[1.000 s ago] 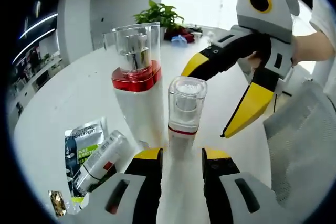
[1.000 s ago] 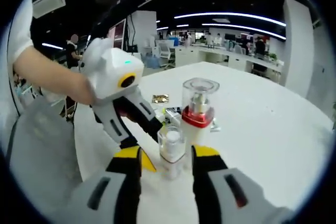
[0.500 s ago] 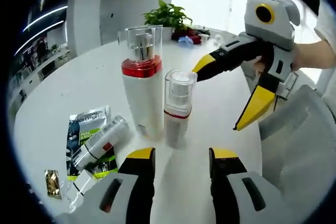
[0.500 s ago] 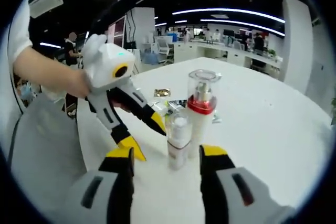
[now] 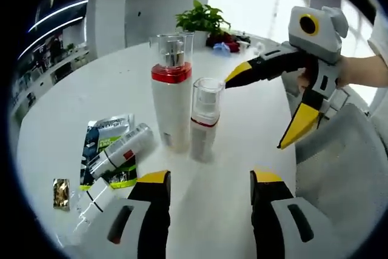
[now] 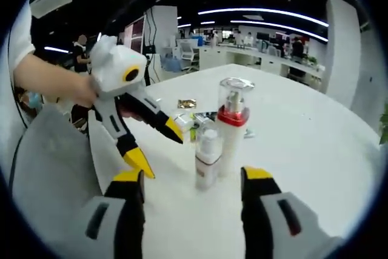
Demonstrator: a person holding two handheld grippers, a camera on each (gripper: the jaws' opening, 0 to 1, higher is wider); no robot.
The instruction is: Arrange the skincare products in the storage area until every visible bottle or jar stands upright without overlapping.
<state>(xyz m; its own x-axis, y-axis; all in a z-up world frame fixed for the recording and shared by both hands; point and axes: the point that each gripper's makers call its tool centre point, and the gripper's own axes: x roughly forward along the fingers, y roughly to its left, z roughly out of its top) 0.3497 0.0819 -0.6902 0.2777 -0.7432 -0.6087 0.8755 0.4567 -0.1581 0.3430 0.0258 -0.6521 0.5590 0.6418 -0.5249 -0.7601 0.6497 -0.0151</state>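
Two pump bottles stand upright side by side on the white table (image 5: pixel 73 119). The tall one (image 5: pixel 171 95) has a red band and clear cap; the short one (image 5: pixel 204 119) stands just to its right, close against it. In the right gripper view the short bottle (image 6: pixel 208 156) is in front of the tall bottle (image 6: pixel 231 124). My left gripper (image 5: pixel 206 183) is open, a little back from the bottles, holding nothing. My right gripper (image 6: pixel 192 180) is also open and empty. The right gripper (image 5: pixel 285 104) hangs open beyond the bottles; the left gripper (image 6: pixel 159 148) appears open left of them.
A silver tube (image 5: pixel 121 150) lies on its side atop green-and-grey sachets (image 5: pixel 104 144). A small gold packet (image 5: pixel 60 193) and a white item (image 5: pixel 97 195) lie nearby. A potted plant (image 5: pixel 203 19) stands at the far side. A grey cloth (image 5: pixel 339 168) drapes at the right.
Both grippers have drawn back from the short bottle, which had stood between the left gripper's jaws. Both bottles stay upright where they were.
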